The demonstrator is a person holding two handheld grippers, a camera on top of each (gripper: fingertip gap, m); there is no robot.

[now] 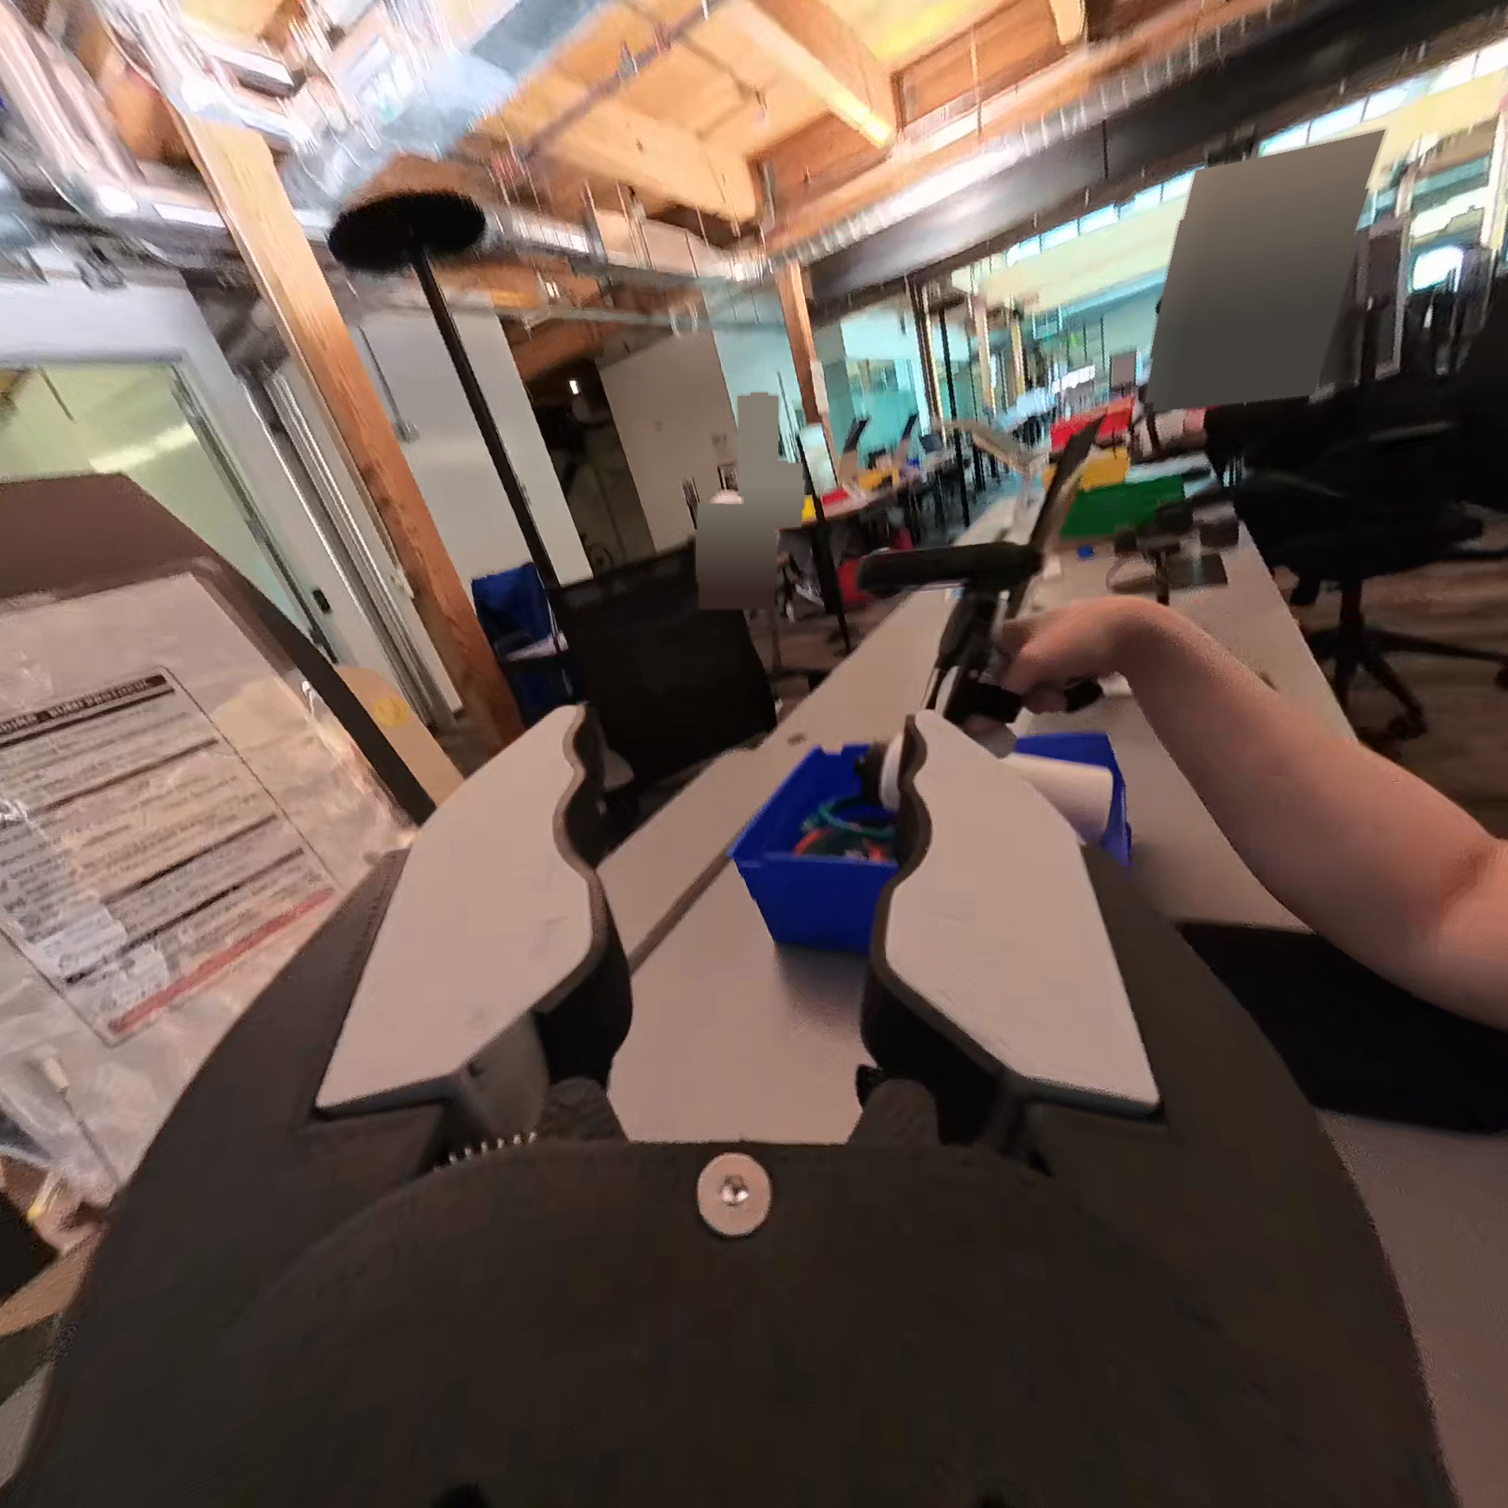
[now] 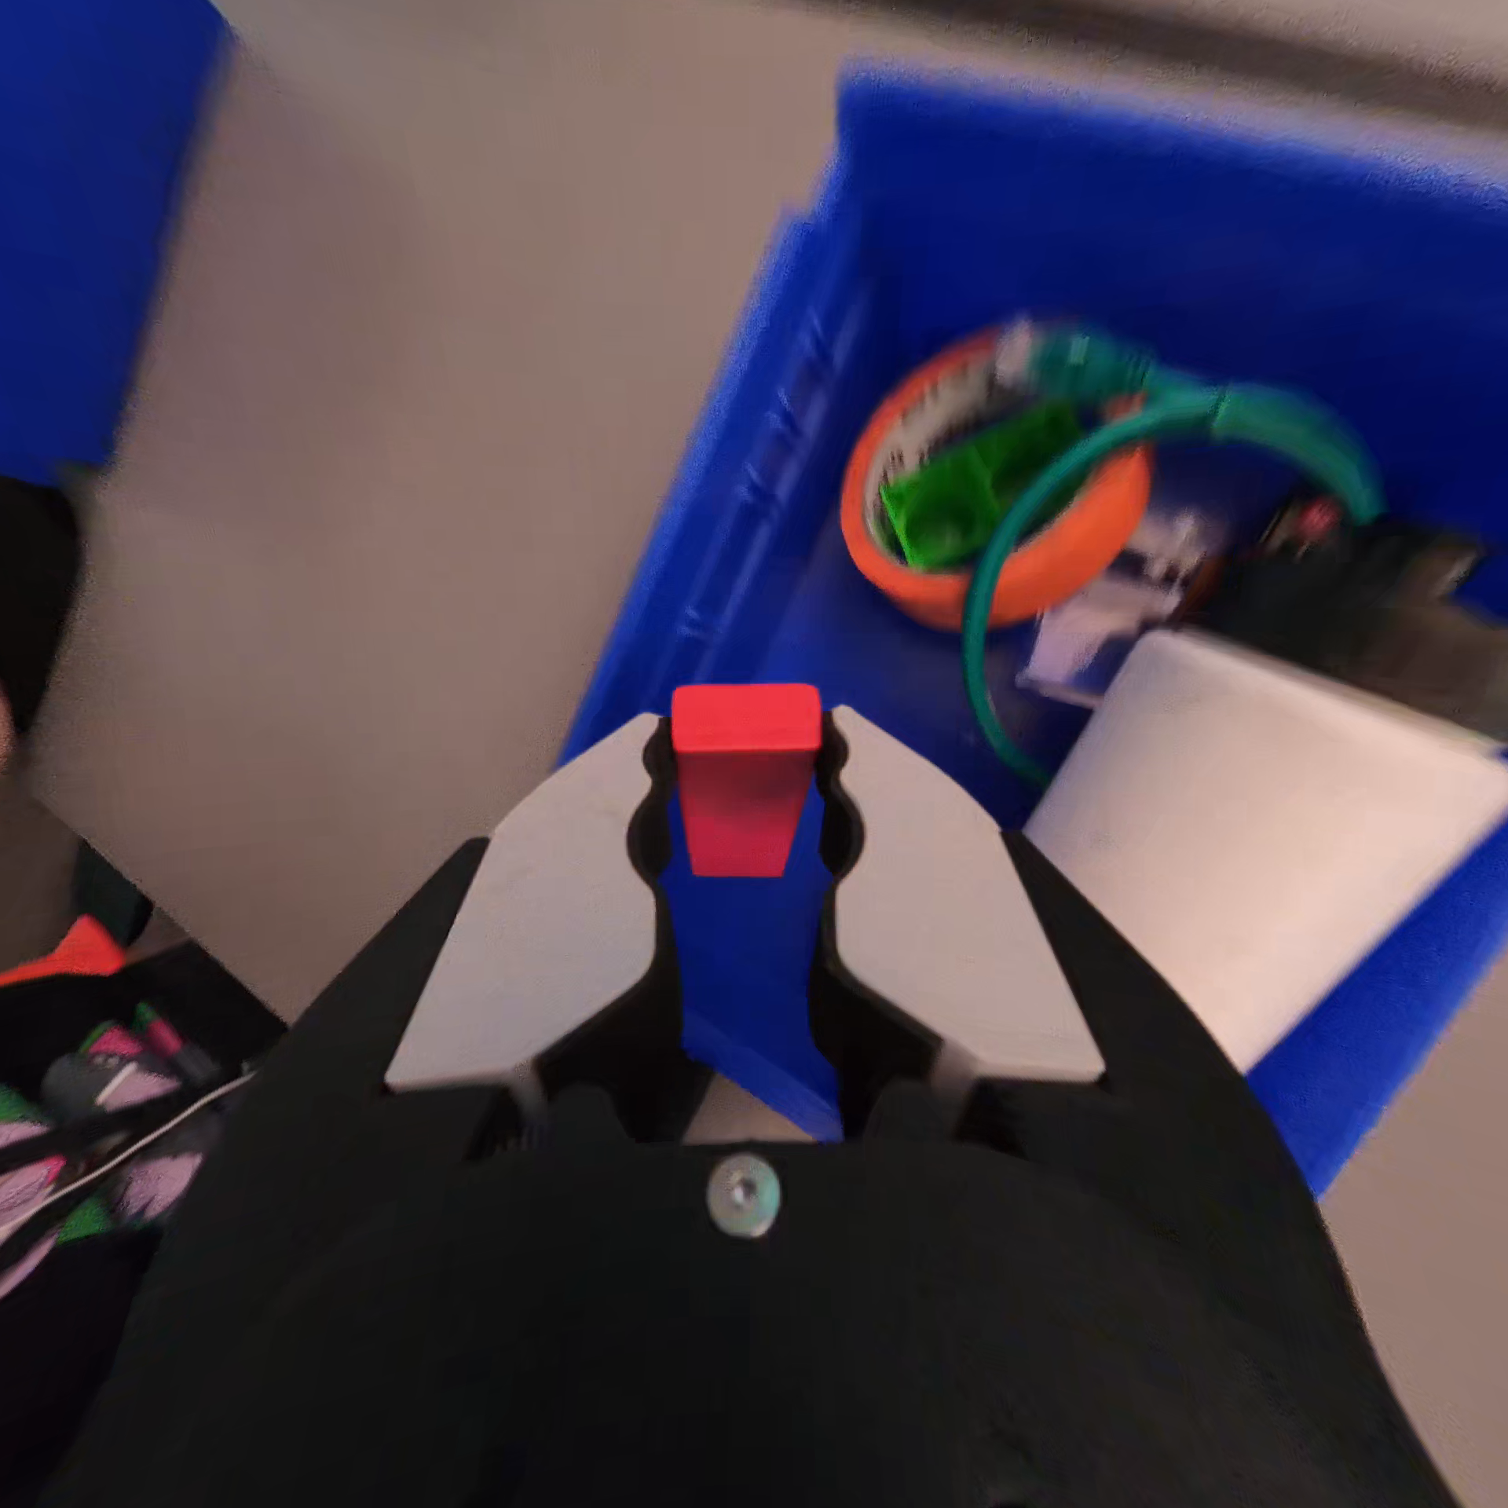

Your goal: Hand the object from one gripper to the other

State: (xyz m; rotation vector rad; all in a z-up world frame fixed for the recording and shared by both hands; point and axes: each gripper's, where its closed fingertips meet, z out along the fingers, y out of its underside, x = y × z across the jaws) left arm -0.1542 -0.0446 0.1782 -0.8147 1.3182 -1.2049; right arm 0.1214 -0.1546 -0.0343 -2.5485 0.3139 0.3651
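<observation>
In the right wrist view my right gripper [image 2: 744,726] is shut on a red block [image 2: 744,759] and holds it above the near edge of a blue bin [image 2: 1061,204]. The block sticks out a little past the fingertips. In the left wrist view my left gripper [image 1: 744,726] is open and empty above the grey table [image 1: 734,1020], with the blue bin [image 1: 808,893] just beyond its right finger. The right gripper's body [image 1: 971,645], held by a person's hand, shows behind the bin; its fingers and the block are hidden there.
The bin holds an orange tape roll [image 2: 1004,563], a green block [image 2: 971,490], a green cable [image 2: 1142,432], a white box [image 2: 1257,824] and dark parts. A second blue bin [image 2: 90,228] stands at left. A person's forearm [image 1: 1306,816] crosses the table. A plastic-wrapped sheet [image 1: 139,857] stands at left. The grippers' ends are close to 35 cm from one another.
</observation>
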